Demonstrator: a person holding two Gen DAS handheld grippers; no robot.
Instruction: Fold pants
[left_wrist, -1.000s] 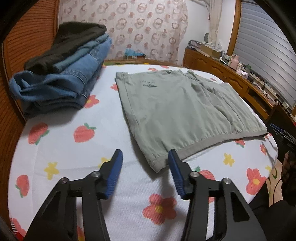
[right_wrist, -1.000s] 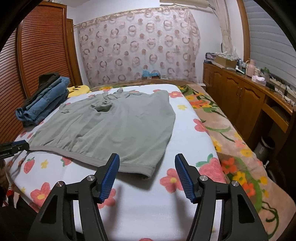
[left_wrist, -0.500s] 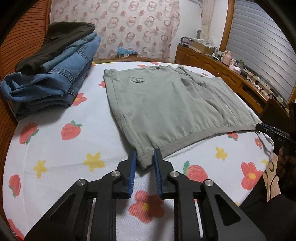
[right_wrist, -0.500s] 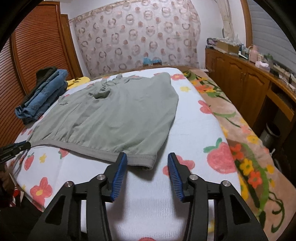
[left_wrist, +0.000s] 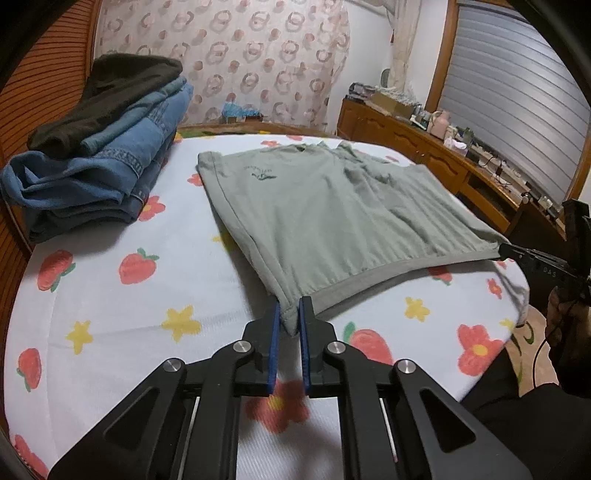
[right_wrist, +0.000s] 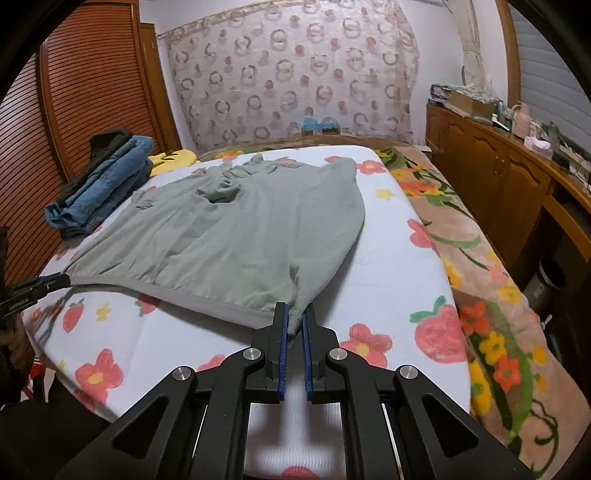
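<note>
Grey-green pants (left_wrist: 332, 214) lie spread flat on the flowered bed sheet (left_wrist: 147, 295), waistband toward me. My left gripper (left_wrist: 289, 306) is closing its blue pads on the near left waistband corner, and the cloth is pinched between them. In the right wrist view the pants (right_wrist: 229, 240) stretch away to the left. There my right gripper (right_wrist: 294, 310) is closing on the other waistband corner, with fabric between the pads. Each gripper shows in the other's view at the far corner: the right gripper (left_wrist: 508, 252) and the left gripper (right_wrist: 55, 282). The waistband edge is taut between them.
A pile of folded jeans and dark clothes (left_wrist: 99, 166) sits at the bed's far left by a slatted wooden door (right_wrist: 92, 92). A yellow item (right_wrist: 171, 158) lies behind it. A floral blanket (right_wrist: 461, 240) covers the bed's right side, and a wooden cabinet (right_wrist: 498, 177) lines the wall.
Both grippers went from wide open in front of the waistband corners to closed on them. The corners are now pinched and slightly raised, and the waistband is pulled straight.
</note>
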